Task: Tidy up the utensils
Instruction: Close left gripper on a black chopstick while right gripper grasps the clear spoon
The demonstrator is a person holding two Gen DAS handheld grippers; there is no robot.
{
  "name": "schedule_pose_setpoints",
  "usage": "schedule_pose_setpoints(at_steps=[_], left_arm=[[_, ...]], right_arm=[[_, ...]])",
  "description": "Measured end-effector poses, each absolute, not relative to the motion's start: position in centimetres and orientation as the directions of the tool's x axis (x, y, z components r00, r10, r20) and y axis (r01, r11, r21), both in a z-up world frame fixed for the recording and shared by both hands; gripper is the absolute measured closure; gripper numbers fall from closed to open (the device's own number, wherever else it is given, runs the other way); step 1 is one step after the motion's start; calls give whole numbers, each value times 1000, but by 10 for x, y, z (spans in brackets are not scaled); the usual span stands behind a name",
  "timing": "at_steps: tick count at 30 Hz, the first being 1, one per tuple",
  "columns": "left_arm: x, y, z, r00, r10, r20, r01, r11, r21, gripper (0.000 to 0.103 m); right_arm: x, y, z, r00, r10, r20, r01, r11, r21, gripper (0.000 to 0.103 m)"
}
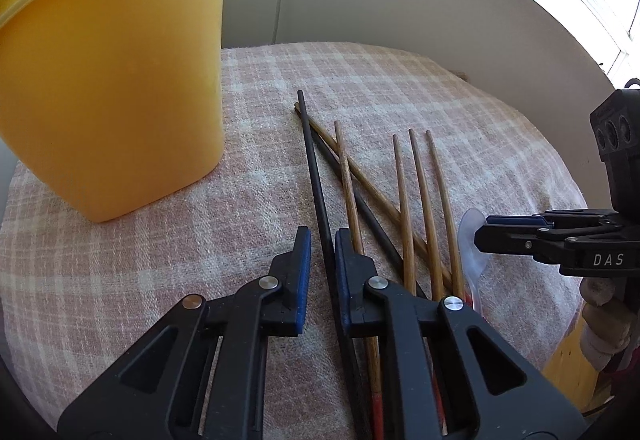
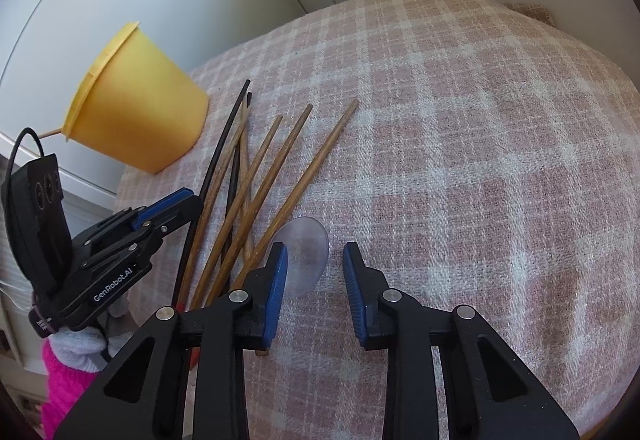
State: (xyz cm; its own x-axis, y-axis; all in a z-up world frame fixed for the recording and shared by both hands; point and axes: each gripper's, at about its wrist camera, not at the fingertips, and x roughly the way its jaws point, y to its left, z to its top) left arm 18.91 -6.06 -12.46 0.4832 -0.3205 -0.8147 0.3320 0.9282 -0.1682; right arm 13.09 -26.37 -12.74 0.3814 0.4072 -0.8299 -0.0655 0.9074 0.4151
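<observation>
Left gripper [image 1: 322, 236], fingers spread narrowly around a long black chopstick [image 1: 314, 164], not pinching; right gripper [image 2: 315, 254], fingers spread wide over a clear plastic spoon [image 2: 304, 254]; brown wooden chopsticks [image 2: 280, 168] fanned on the pink checked worktop cloth [image 2: 460, 144]; tall yellow plastic holder [image 1: 108, 80] nearby.

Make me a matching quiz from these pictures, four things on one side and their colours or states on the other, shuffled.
Things:
1. holder
2. spoon
3. left gripper
4. right gripper

States:
A. open over the cloth
B. yellow, upright
C. clear plastic
D. astride a black chopstick

Pairs: 1-B, 2-C, 3-D, 4-A
</observation>
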Motion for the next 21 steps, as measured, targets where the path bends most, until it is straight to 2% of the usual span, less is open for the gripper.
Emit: schedule_pose_setpoints(at_steps=[2, 5, 13, 18, 21], left_arm=[[190, -62, -127, 480, -314, -820, 333, 929, -161, 96], [194, -61, -132, 469, -324, -822, 328, 928, -178, 96], [188, -58, -132, 464, -328, -823, 329, 926, -183, 97], [185, -60, -131, 437, -289, -852, 347, 928, -137, 96], [190, -66, -131, 416, -261, -871, 349, 931, -112, 89]], right_arm=[[131, -263, -128, 383, 405, -831, -67, 909, 412, 81], [132, -262, -129, 380, 392, -838, -65, 915, 399, 93], [136, -251, -129, 386, 380, -841, -71, 921, 384, 97], [139, -248, -127, 391, 381, -838, -84, 921, 380, 98], [139, -248, -127, 391, 380, -838, -84, 922, 379, 98]])
